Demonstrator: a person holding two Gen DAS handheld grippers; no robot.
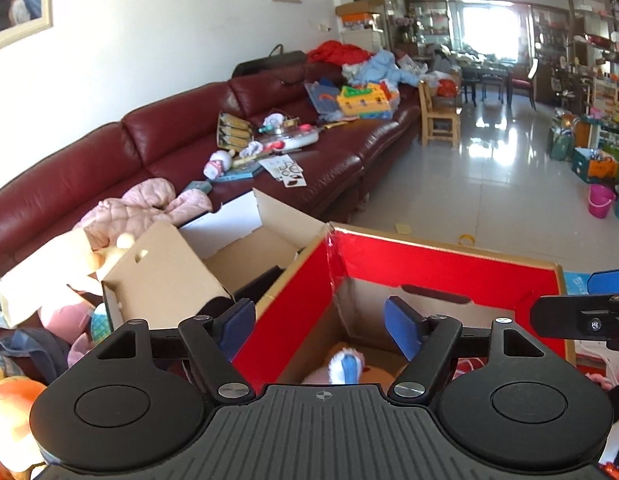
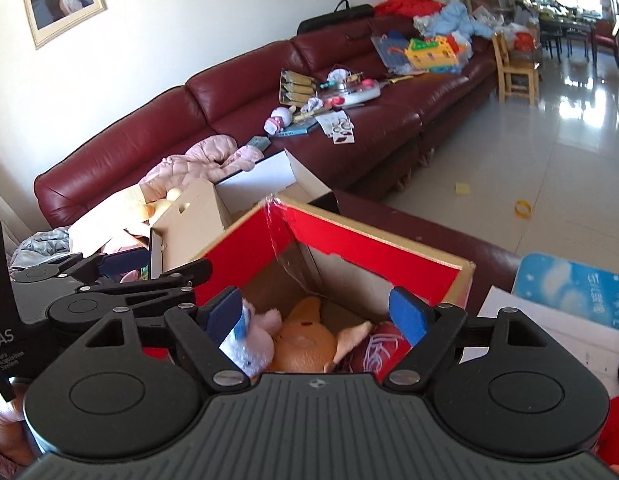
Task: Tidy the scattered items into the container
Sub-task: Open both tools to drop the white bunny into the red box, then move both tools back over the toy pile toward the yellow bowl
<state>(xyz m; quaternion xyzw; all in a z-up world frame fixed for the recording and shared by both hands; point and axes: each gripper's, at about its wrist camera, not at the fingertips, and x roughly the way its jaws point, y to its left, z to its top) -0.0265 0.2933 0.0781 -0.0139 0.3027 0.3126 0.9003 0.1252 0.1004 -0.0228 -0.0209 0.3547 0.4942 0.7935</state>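
Hovering side by side over the red-lined box: left gripper and right gripper, both spread wide (nothing held).

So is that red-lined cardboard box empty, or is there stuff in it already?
Not empty. The red-lined box is open-topped, and the right wrist view shows an orange plush, a pink plush and something red lying inside.

Matt corrugated cardboard box with glossy red lining, fuzzy plush toys inside, shiny burgundy leather sofa, glossy floor tiles
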